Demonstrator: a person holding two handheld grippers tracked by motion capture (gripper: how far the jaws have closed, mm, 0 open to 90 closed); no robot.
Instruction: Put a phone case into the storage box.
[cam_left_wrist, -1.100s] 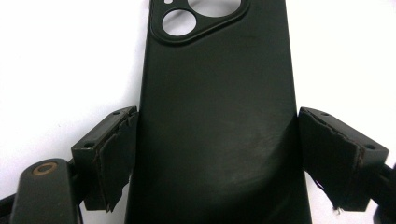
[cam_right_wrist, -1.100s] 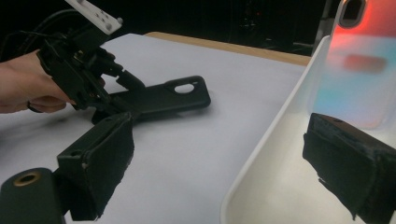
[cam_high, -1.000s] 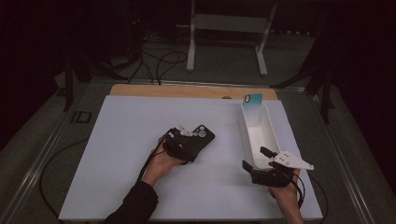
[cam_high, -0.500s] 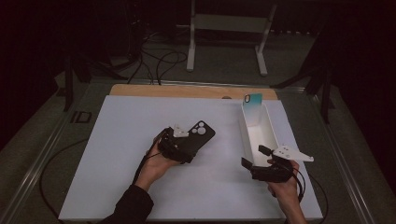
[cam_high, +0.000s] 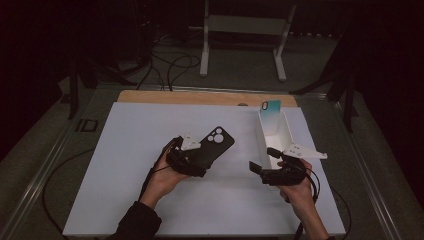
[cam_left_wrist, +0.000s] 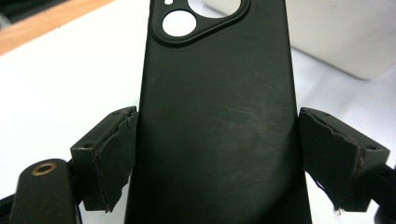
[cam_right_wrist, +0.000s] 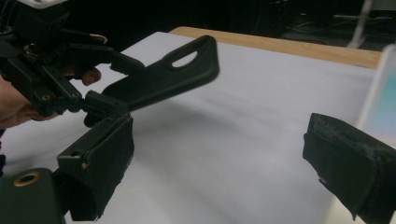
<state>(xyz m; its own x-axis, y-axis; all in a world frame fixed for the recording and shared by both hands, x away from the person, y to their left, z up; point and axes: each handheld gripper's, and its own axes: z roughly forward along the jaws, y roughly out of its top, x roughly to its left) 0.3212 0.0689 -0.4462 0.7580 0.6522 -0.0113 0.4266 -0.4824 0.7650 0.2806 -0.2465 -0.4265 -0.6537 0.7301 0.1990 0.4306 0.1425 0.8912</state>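
Note:
A black phone case (cam_high: 218, 142) with its camera cutout at the far end is held off the white table (cam_high: 125, 150), tilted upward. My left gripper (cam_high: 199, 158) is shut on the case's long edges. In the left gripper view both pads (cam_left_wrist: 114, 154) press against the case (cam_left_wrist: 215, 93). My right gripper (cam_high: 264, 160) stands open beside the near end of a white open box (cam_high: 289, 131), with nothing between its fingers (cam_right_wrist: 100, 168). Its own view looks across at the raised case (cam_right_wrist: 163, 77) in the left gripper (cam_right_wrist: 100, 81).
A teal phone-shaped item (cam_high: 270, 111) stands upright at the far end of the white box. A wooden strip (cam_high: 200, 97) runs along the table's far edge. Beyond it are cables and a white stand (cam_high: 245, 30) on the floor.
The left hand has lifted the case off the table and tilted it up. The right hand has risen and shifted slightly left, away from the box's near end.

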